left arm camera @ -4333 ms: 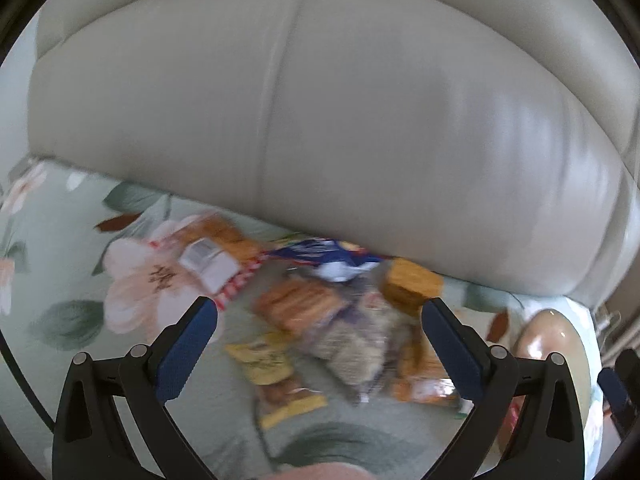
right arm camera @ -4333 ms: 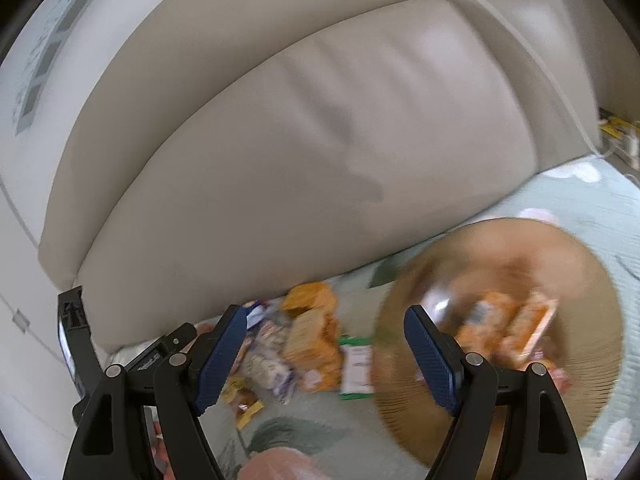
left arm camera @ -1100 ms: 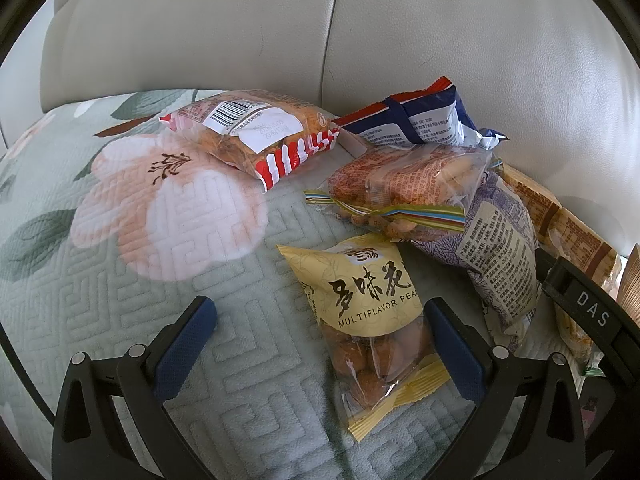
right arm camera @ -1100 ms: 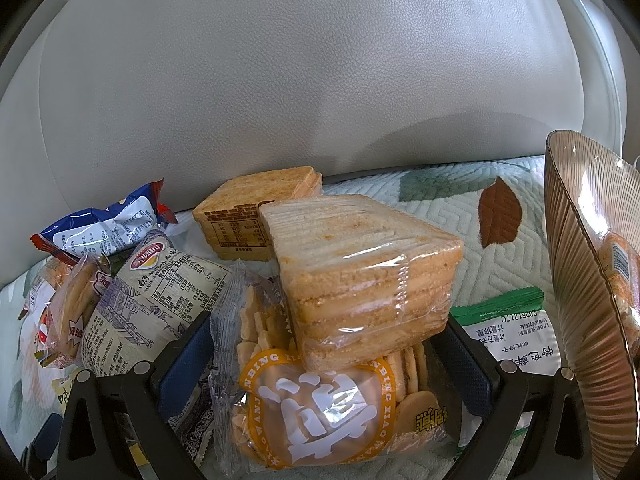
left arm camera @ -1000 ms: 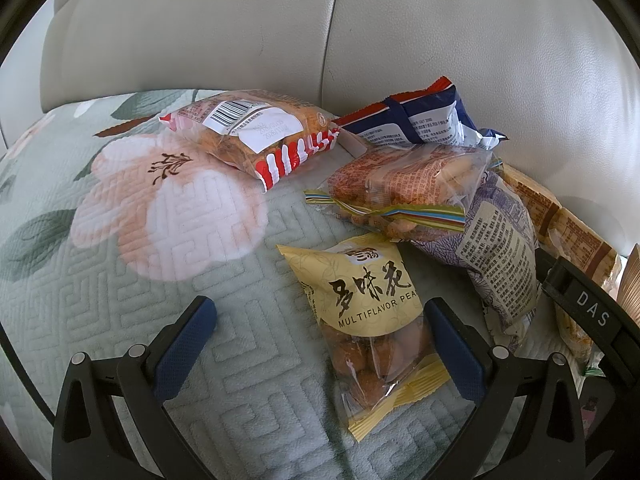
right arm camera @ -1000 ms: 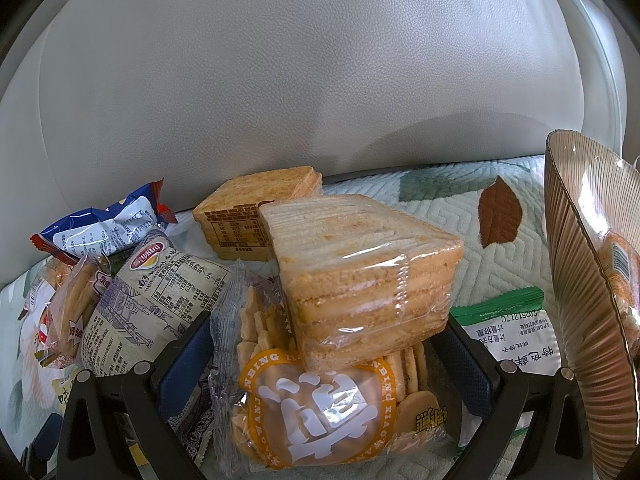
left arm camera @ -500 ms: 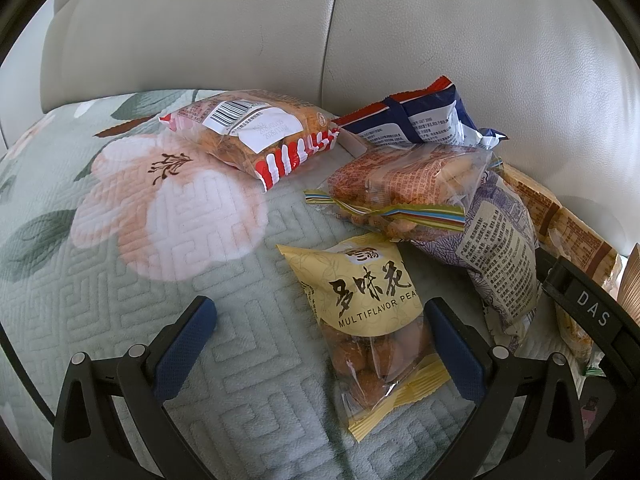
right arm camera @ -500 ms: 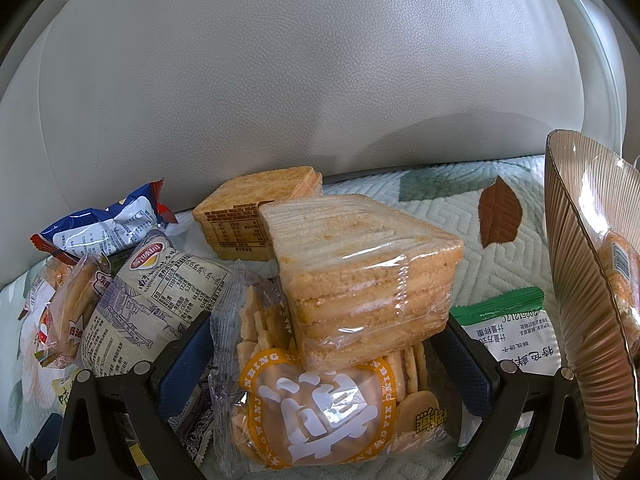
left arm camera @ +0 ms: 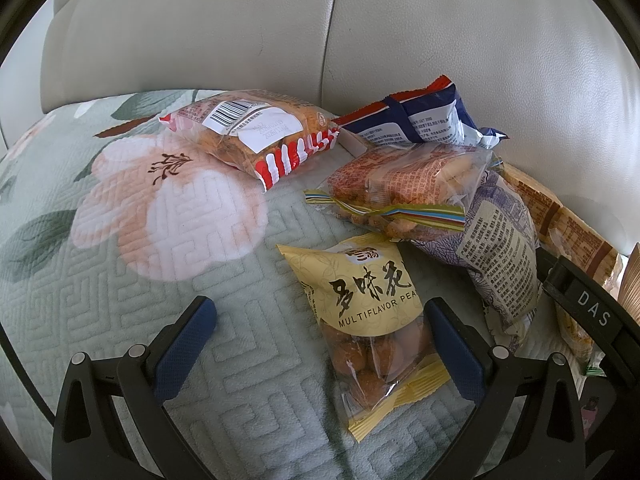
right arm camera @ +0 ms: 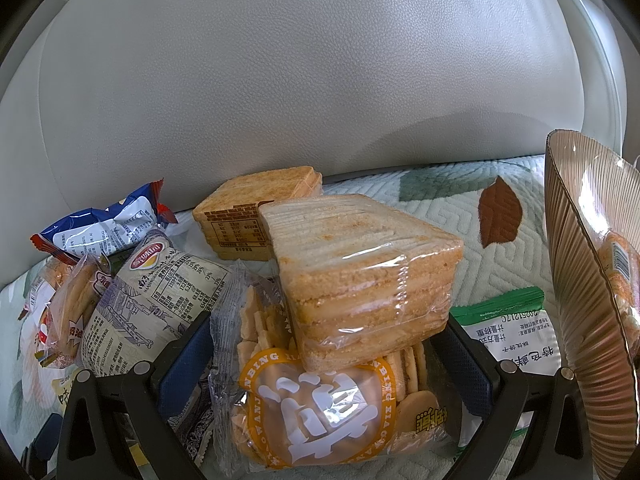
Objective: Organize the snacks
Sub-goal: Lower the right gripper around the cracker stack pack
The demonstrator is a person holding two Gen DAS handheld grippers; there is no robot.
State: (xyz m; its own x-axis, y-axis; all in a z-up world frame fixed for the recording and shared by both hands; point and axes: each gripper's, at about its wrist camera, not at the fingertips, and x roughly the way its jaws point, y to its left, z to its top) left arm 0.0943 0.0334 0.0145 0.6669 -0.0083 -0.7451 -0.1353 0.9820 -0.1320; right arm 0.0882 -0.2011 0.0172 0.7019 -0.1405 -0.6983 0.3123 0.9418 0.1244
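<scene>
The yellow peanut packet (left arm camera: 362,292) reads "MULTIFLAVOR PEA", the rest hidden, under large Chinese characters. A black tool part (left arm camera: 588,310) at the right edge of the left wrist view bears "DAS". The round-cracker bag (right arm camera: 320,404) shows "XIAOWANG". The green-and-white packet (right arm camera: 510,330), upside down, carries the number 20251217C. A barcode label sits on the red-striped bag (left arm camera: 252,128), its digits too small to read.

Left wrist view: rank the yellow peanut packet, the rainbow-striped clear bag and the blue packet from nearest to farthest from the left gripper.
1. Yellow peanut packet, partly between the open left gripper's fingers, toward its right finger.
2. Rainbow-striped clear bag, ahead, right of centre.
3. Blue packet, against the sofa back.
</scene>
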